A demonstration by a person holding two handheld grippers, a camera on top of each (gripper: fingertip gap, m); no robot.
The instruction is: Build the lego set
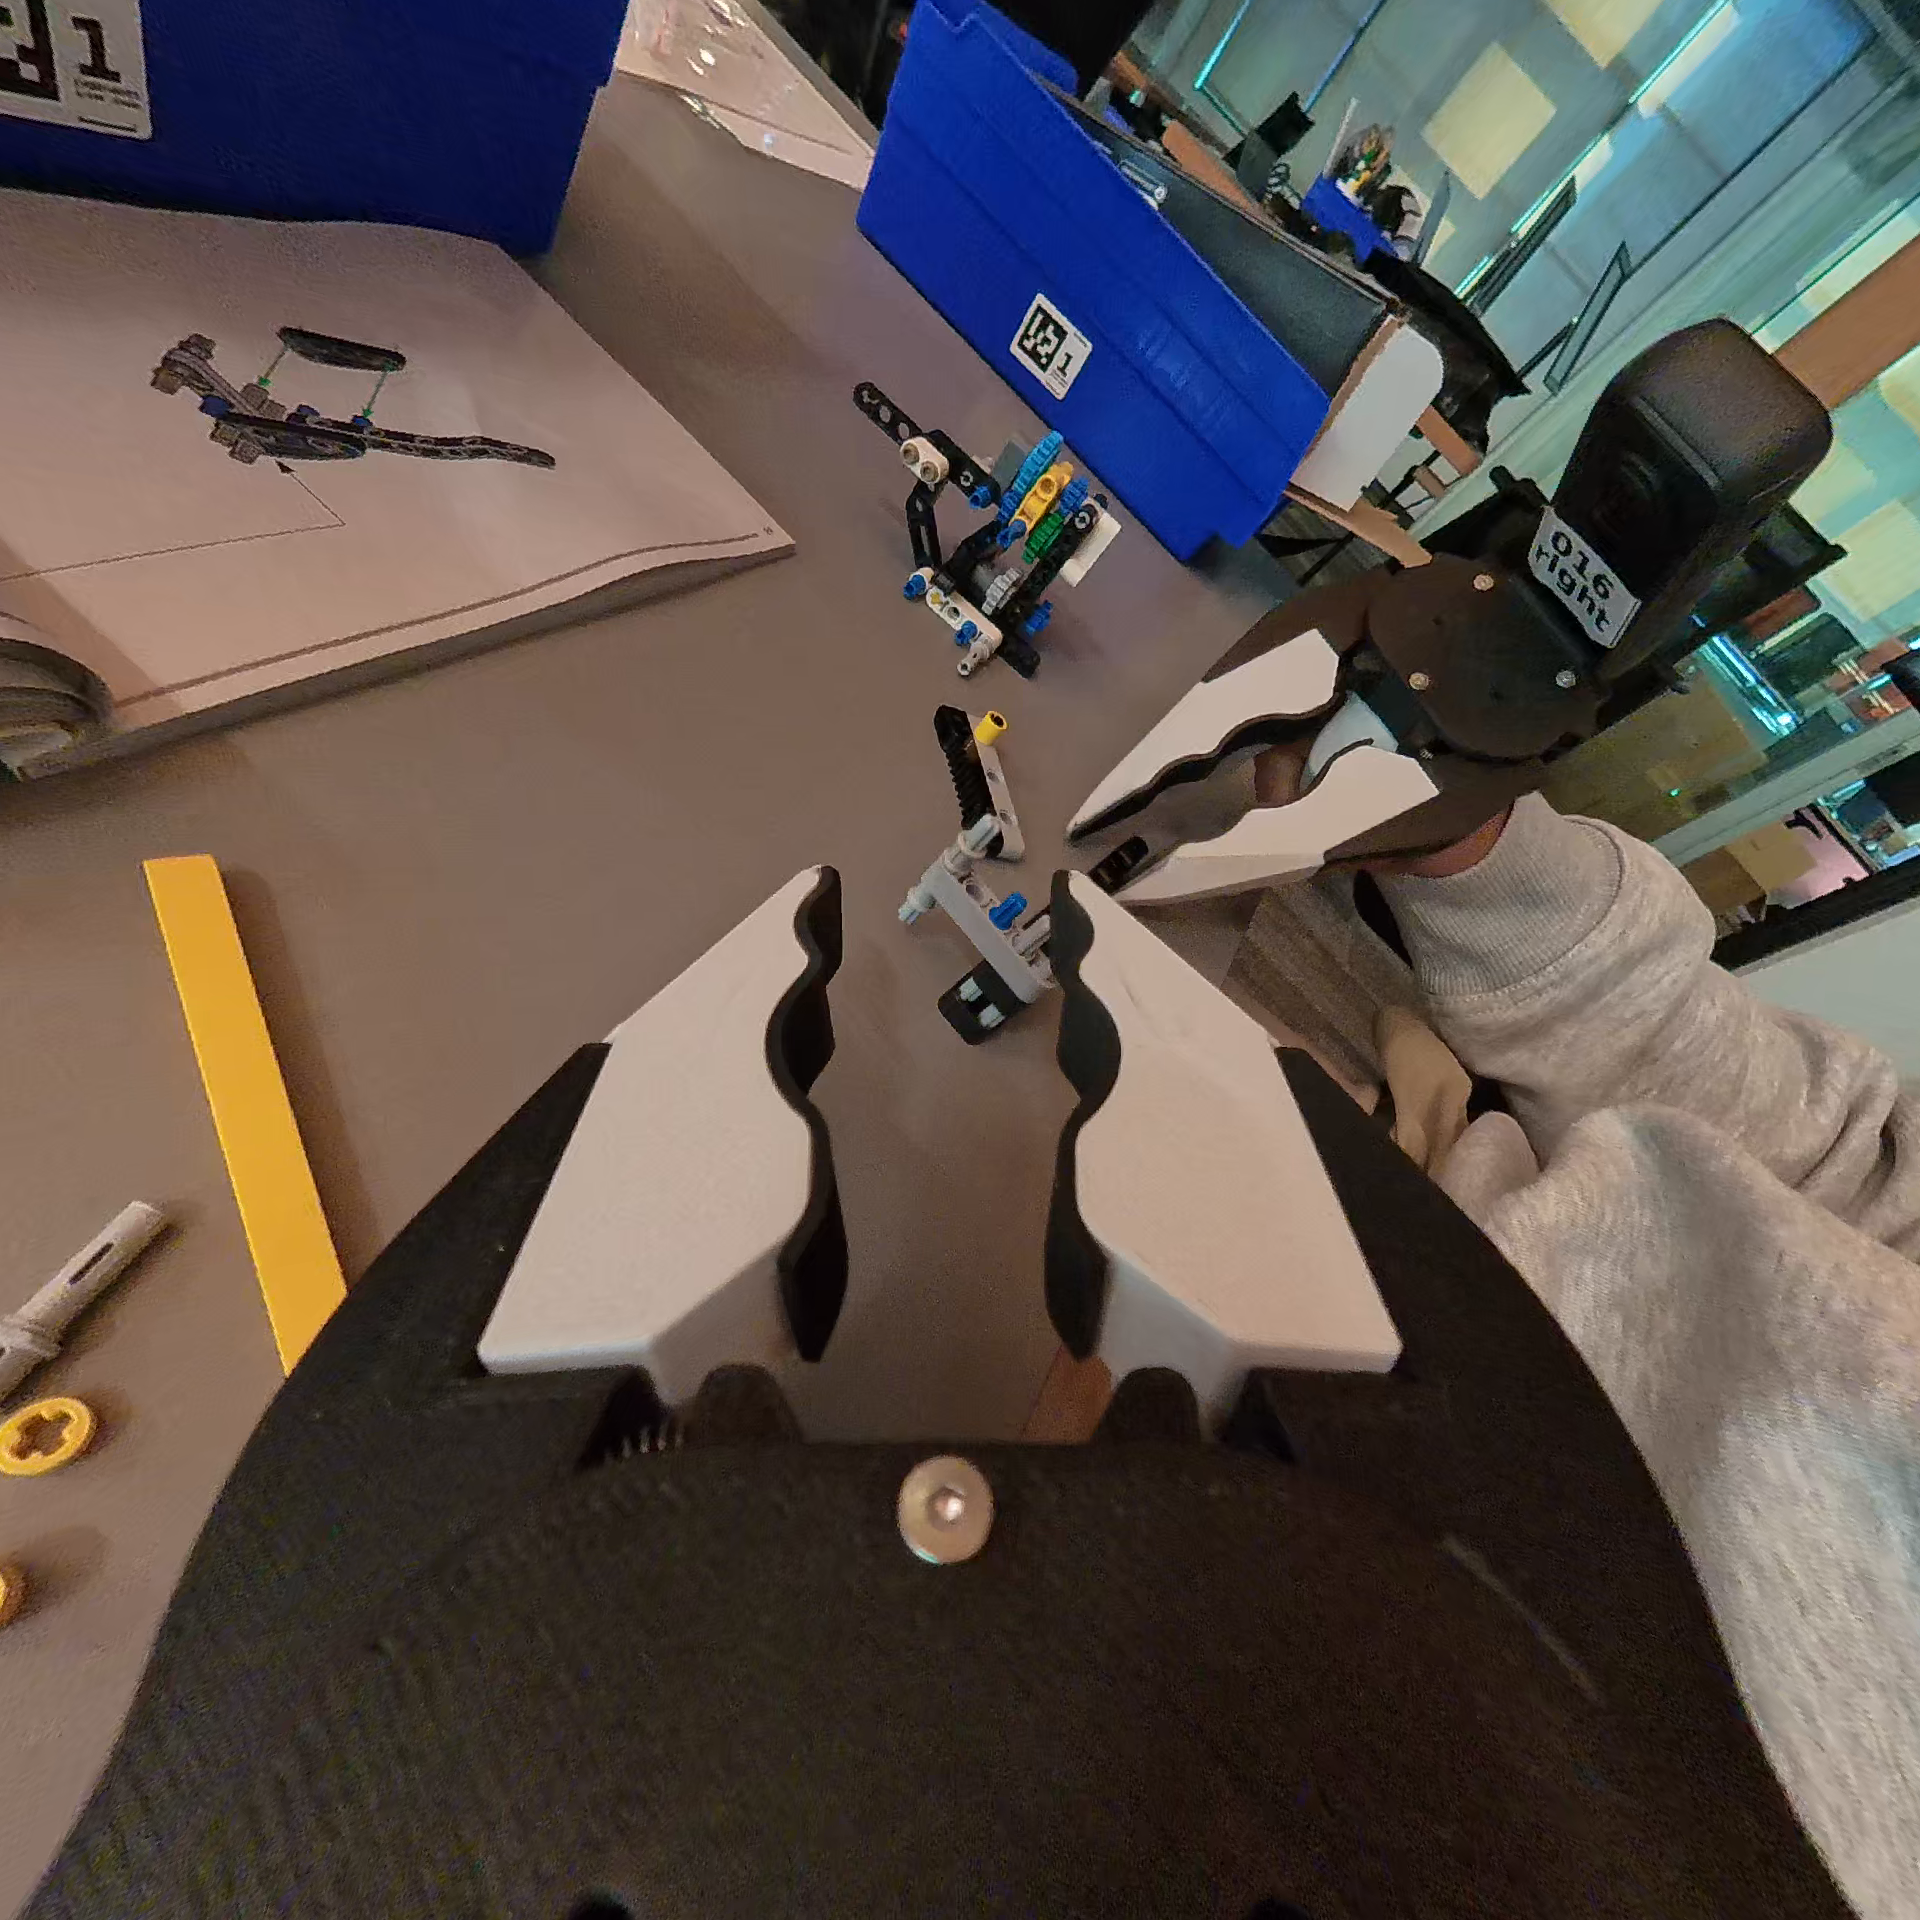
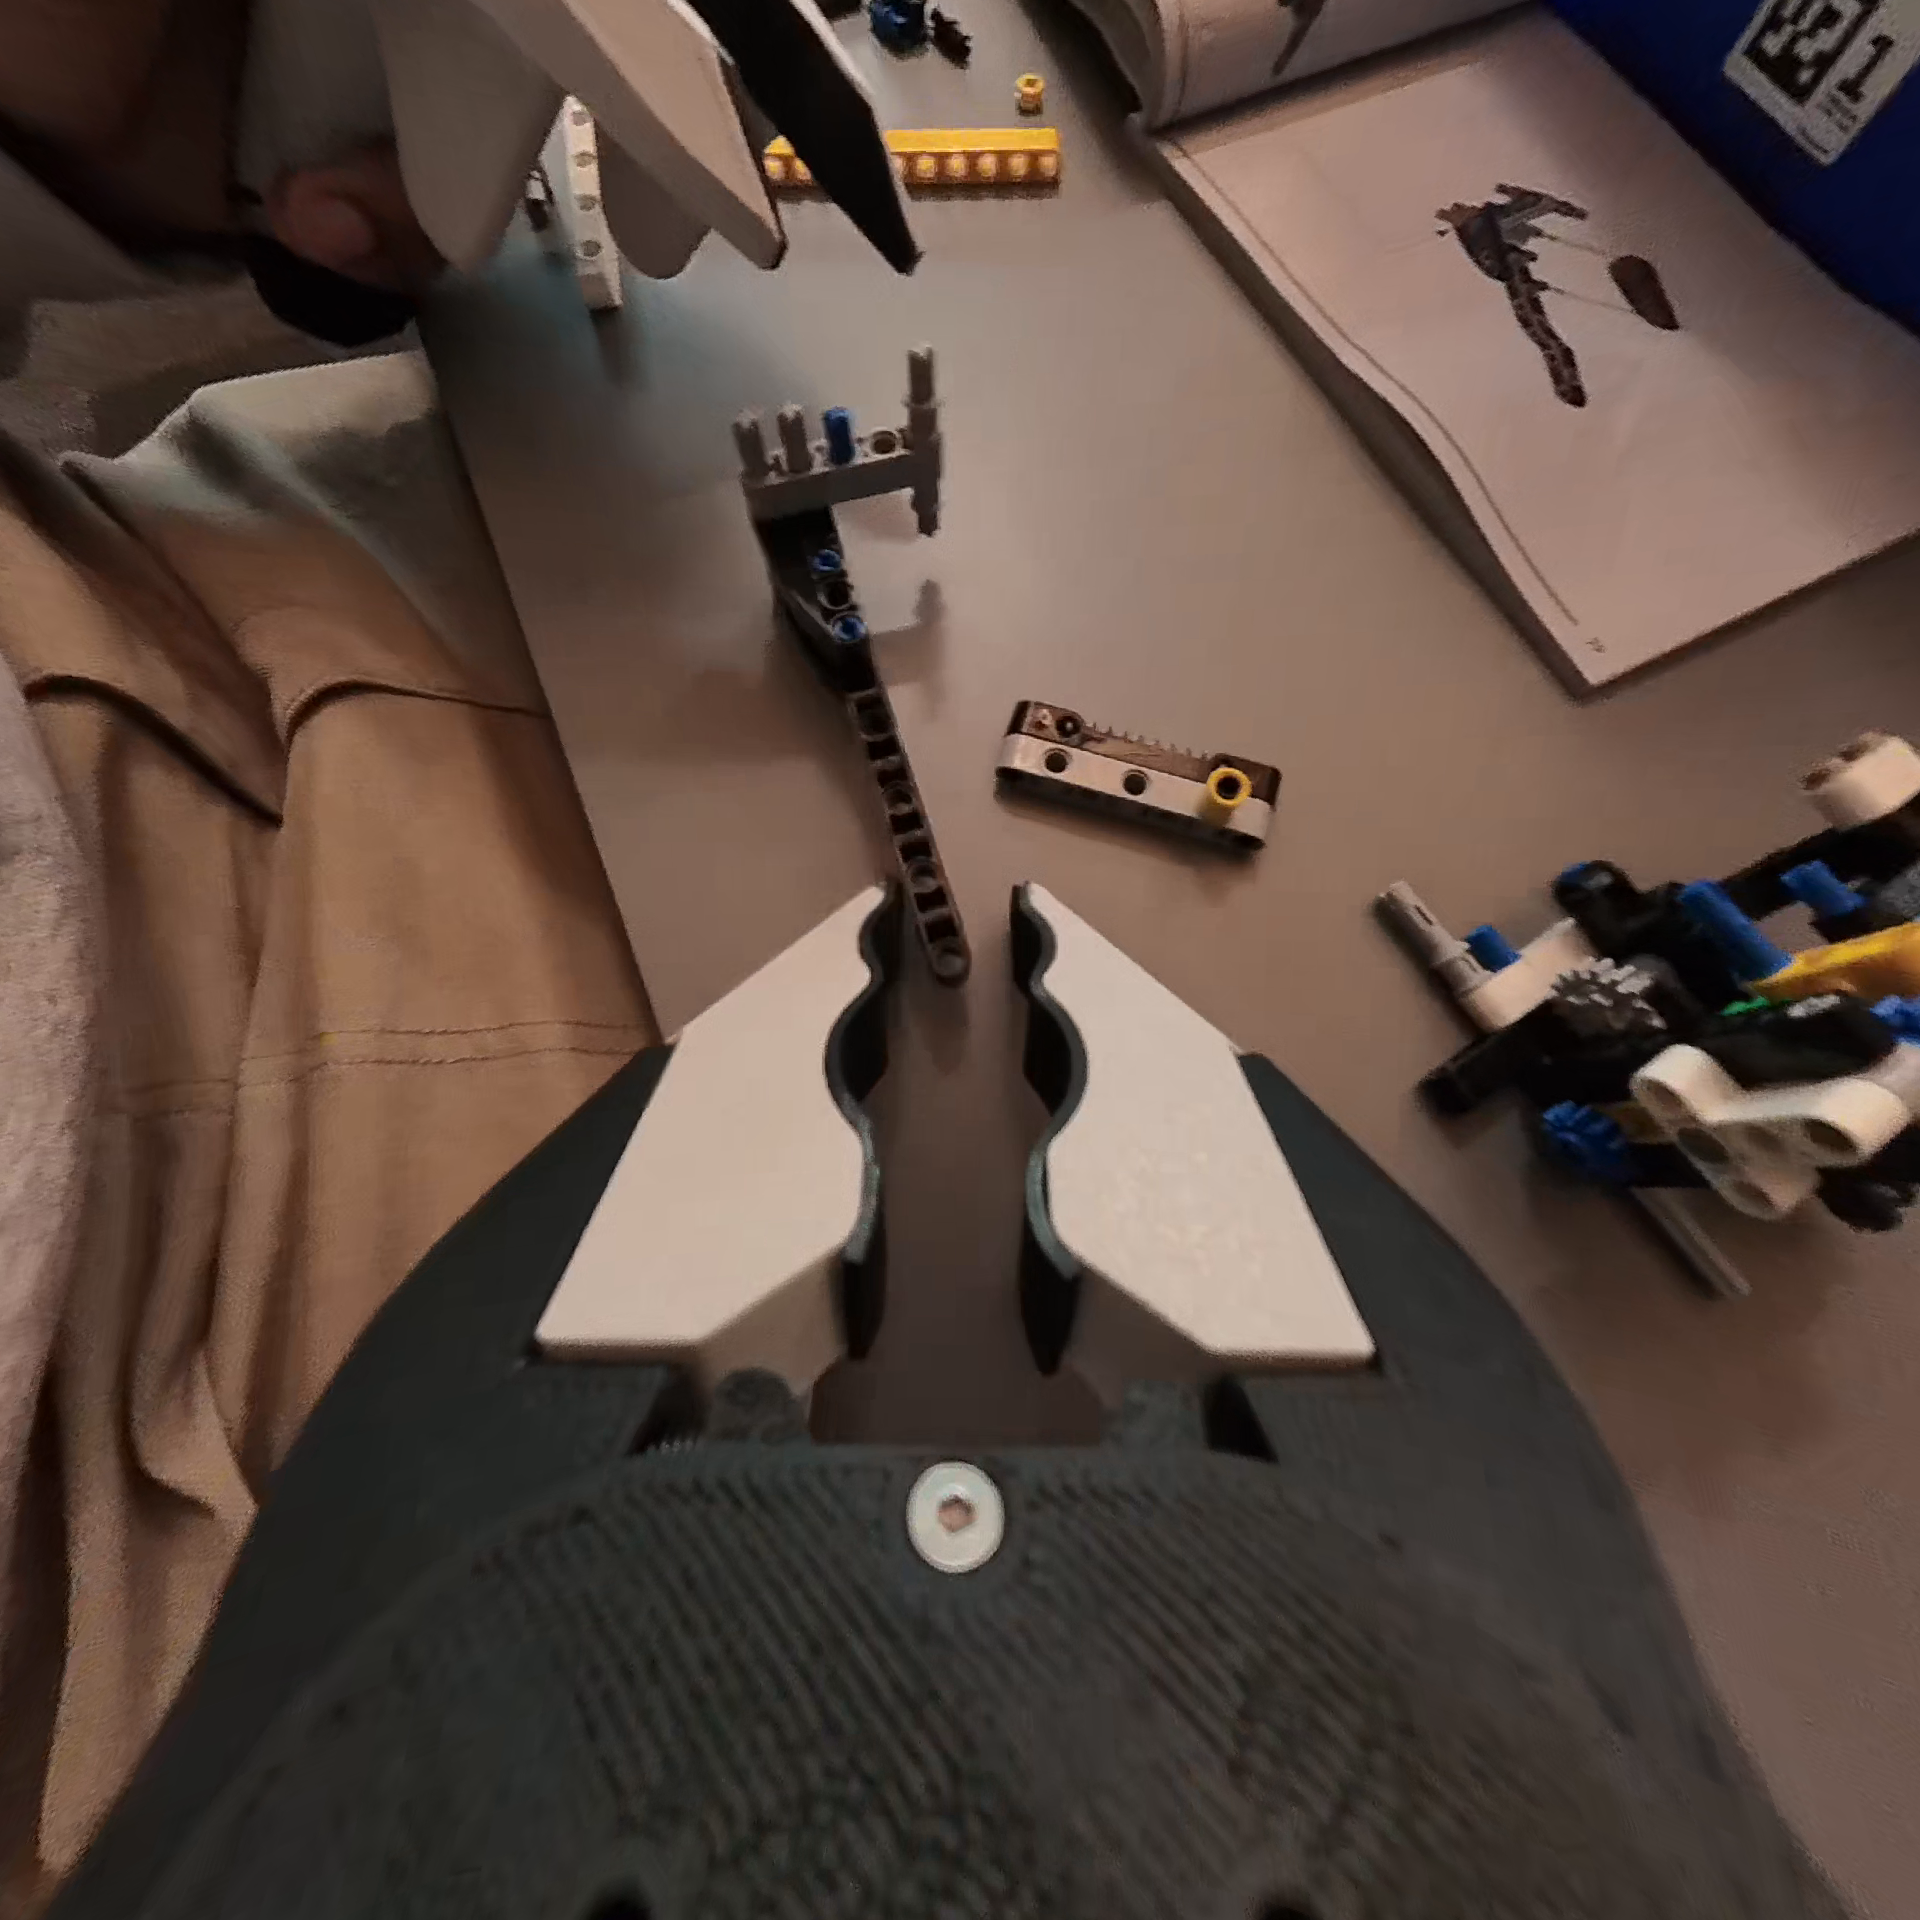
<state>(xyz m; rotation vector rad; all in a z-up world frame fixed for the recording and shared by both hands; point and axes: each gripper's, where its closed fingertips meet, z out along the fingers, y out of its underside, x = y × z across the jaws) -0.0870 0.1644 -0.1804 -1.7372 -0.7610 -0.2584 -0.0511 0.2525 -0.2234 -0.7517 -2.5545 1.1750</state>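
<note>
Subassembly [image 2: 847,540] flat on table, beam end between right claw [image 2: 951,899] tips, ungripped; both claws parted, empty.

Yellow beam [image 1: 241,1101], blue bins [image 1: 1091,343], grey table [image 1: 582,810] (white tongs [image 1: 945,904], black-lined).

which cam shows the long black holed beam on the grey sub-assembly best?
Right wrist view: the long black holed beam runs full length, its end between the open right gripper fingertips. In the left wrist view, the left gripper finger hides most of it.
</note>
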